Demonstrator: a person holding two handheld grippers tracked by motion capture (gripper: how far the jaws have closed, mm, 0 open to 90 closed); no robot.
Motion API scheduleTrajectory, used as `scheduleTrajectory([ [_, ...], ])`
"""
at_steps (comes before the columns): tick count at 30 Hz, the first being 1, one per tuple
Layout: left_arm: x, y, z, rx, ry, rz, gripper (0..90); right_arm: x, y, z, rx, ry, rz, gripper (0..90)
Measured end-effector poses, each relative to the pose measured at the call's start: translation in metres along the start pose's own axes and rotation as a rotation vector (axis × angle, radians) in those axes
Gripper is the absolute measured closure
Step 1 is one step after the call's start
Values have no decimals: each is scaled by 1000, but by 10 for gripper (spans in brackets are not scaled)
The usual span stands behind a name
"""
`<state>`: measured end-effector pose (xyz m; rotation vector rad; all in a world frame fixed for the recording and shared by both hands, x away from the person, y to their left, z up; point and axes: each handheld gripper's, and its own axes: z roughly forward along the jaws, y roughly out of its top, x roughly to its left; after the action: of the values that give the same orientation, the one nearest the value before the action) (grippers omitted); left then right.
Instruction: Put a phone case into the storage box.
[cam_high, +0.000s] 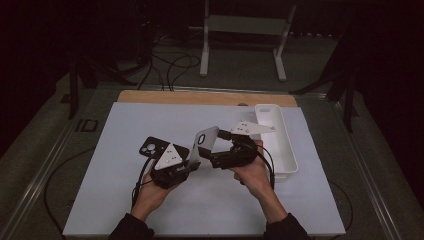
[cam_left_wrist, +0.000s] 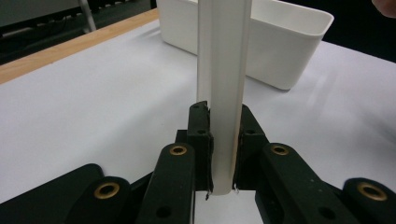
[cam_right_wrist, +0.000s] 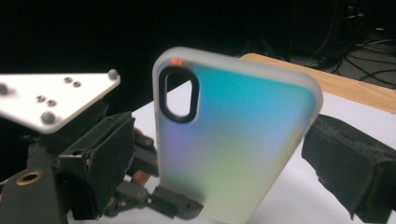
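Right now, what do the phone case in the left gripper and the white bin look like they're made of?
Phone case: likely frosted, semi-translucent plastic or silicone; matte, with an iridescent blue-green-yellow sheen and a black-rimmed camera cutout. White bin: apparently rigid moulded plastic, smooth and slightly glossy, with thin walls and rounded corners.

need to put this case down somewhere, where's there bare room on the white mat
The near strip of the white mat, between the two forearms, is bare. So is the far-left stretch behind the black phone case, and the far band up to the wooden edge. It is crowded mid-mat: the left tongs grip the frosted case, the right tongs alongside, the white bin at right.
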<state>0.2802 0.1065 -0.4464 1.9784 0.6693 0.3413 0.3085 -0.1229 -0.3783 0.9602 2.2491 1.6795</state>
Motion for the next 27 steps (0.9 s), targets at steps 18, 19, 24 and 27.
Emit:
scheduleTrajectory([
  [18,-9,-2,6,7,8,-19,812,4,3,12,-29,-53,25,161],
  [19,-9,-2,6,1,5,-26,812,4,3,12,-34,-52,25,161],
  [24,-11,-1,8,0,1,-25,810,5,3,13,-51,-60,30,162],
  [27,-10,0,7,-2,0,-26,810,5,2,12,-57,-61,26,166],
])
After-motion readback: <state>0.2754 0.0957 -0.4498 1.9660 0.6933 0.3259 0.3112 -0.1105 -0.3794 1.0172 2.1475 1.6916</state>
